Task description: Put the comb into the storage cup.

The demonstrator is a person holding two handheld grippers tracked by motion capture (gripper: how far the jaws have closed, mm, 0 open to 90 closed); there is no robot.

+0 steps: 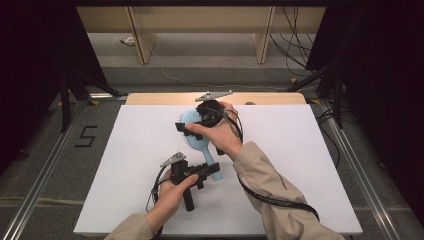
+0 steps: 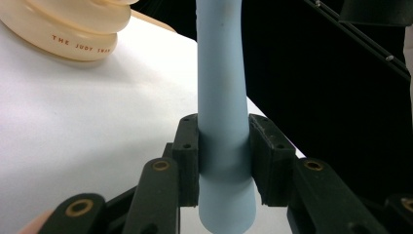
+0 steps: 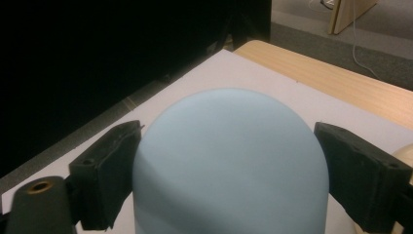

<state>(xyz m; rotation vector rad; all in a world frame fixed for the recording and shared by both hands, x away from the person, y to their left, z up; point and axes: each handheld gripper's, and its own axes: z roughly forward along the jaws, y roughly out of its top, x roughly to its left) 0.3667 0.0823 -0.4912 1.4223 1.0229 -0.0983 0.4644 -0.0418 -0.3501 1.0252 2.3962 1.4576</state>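
Note:
A light blue hairbrush (image 1: 192,120) is held over the white board, its bristles facing down and left. My left gripper (image 1: 212,171) is shut on the narrow end of the handle (image 2: 221,97), with a pad pressed to each side, as the left gripper view shows (image 2: 224,161). My right gripper (image 1: 186,129) comes from the far side and straddles the rounded head (image 3: 229,165). In the right gripper view (image 3: 229,146) both its pads lie against the head's edges. A hand holds each gripper.
The white board (image 1: 300,160) lies on a wooden table whose far edge (image 1: 270,98) shows behind it. A cream ribbed object with printed letters (image 2: 68,29) rests on the board near the brush. Dark curtains flank the table, and cables run on the floor behind.

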